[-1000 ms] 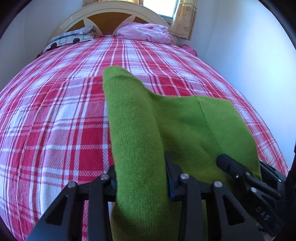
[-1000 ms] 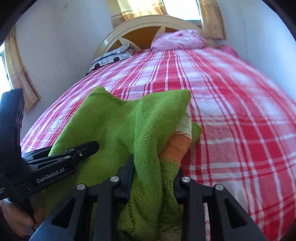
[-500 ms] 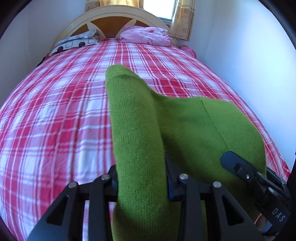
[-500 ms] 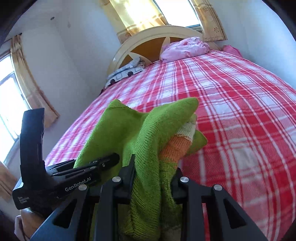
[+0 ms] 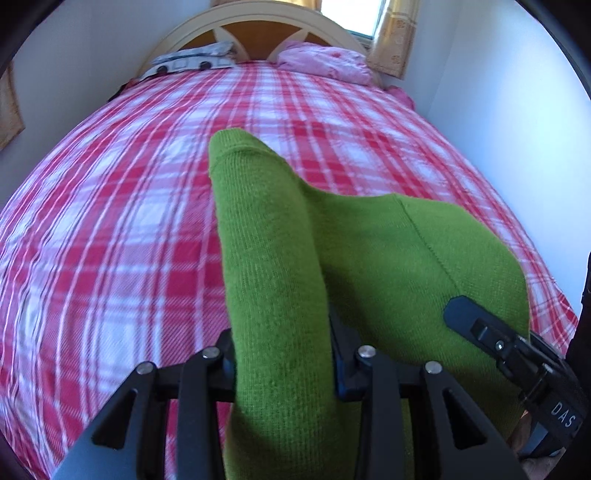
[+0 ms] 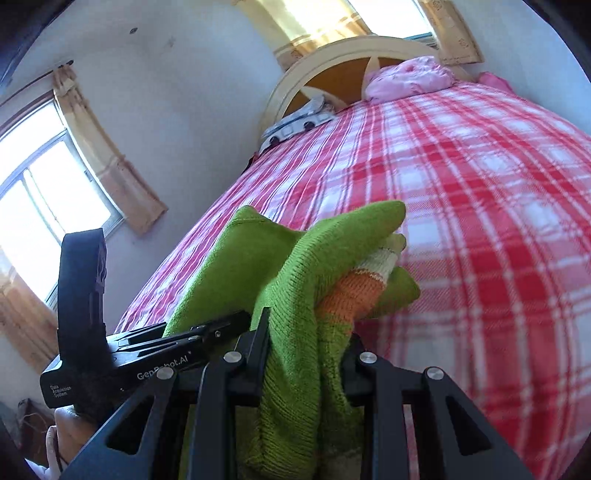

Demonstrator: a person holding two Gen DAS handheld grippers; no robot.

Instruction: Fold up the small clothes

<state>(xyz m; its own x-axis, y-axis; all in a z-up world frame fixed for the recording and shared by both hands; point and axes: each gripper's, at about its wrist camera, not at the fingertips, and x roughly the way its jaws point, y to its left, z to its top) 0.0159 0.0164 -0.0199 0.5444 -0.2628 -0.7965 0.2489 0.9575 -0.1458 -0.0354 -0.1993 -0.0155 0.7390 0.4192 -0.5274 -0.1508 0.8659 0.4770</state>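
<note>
Two grippers are clamped on one green knitted garment, which is held up above the bed rather than laid on it. In the left wrist view, the left gripper has its jaws closed on a thick fold of the green knit, which rises from between them toward 12 o'clock. The right gripper is seen at about 4 o'clock, lying against the far edge of the same cloth.

In the right wrist view, the right gripper has its jaws shut on a bunched part of the garment, where an orange and cream striped band is folded in. The left gripper enters at 9 o'clock, with the cloth stretched between the two tools. A hand is partly visible below it, at 8 o'clock, though the edge is dim. The bed is covered in red and white plaid. At 12 o'clock, a pink pillow lies against the headboard.
</note>
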